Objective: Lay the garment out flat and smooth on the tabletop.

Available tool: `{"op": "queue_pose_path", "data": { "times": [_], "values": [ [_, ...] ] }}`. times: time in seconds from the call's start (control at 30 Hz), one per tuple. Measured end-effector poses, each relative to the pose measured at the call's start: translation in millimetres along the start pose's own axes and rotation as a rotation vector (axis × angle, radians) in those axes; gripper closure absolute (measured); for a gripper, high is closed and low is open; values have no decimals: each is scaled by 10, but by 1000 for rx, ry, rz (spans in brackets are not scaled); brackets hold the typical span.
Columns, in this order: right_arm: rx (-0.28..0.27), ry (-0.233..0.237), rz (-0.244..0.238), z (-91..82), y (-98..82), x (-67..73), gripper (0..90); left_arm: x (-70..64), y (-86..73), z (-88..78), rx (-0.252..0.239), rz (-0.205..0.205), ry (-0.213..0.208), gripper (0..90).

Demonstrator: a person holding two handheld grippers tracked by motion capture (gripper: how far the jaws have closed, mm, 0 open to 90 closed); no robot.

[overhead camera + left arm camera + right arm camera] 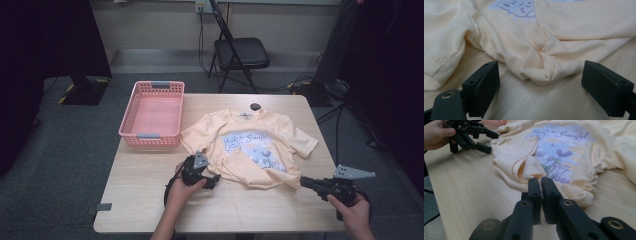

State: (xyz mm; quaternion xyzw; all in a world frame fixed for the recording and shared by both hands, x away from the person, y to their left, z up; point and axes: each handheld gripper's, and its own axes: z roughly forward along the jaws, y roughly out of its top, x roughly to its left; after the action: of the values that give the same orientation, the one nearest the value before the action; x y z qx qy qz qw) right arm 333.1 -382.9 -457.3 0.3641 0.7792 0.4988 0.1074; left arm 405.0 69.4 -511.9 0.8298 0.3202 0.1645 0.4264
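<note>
A pale yellow T-shirt (250,145) lies on the wooden table (150,200), picture side up, with its near edge bunched and partly folded over; a pink basket (152,112) sits at the far left of the table, just beside the shirt's left sleeve. The left gripper (212,181) rests at the shirt's near left corner; its jaws stand wide open, with a bunched bit of hem (544,72) between them but not pinched. The right gripper (541,185) is at the near right; its jaws are closed tight on a fold of the shirt's hem (531,170), which sticks up from between them.
</note>
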Motion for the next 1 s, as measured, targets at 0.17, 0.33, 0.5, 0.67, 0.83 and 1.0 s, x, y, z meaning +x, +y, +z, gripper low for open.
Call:
{"op": "queue_pose_path", "data": {
  "times": [0.17,0.33,0.5,0.67,0.83,1.0],
  "values": [
    [1,2,-5,-126,-95,60,863,0,0,0,0,0,0,145],
    [11,-7,-18,-242,-178,107,863,-1,-1,-2,0,0,0,146],
    [27,-27,-32,-319,-256,142,860,-1,-2,-1,-1,0,0,146],
    [8,-31,-8,-357,-276,148,740,-1,-2,-2,0,1,0,145],
    [-16,-63,10,-315,-171,96,552,-2,-2,-2,-1,0,0,145],
    [7,-111,19,-48,-36,-57,379,-2,-2,-2,-1,0,0,145]
  ]
}}
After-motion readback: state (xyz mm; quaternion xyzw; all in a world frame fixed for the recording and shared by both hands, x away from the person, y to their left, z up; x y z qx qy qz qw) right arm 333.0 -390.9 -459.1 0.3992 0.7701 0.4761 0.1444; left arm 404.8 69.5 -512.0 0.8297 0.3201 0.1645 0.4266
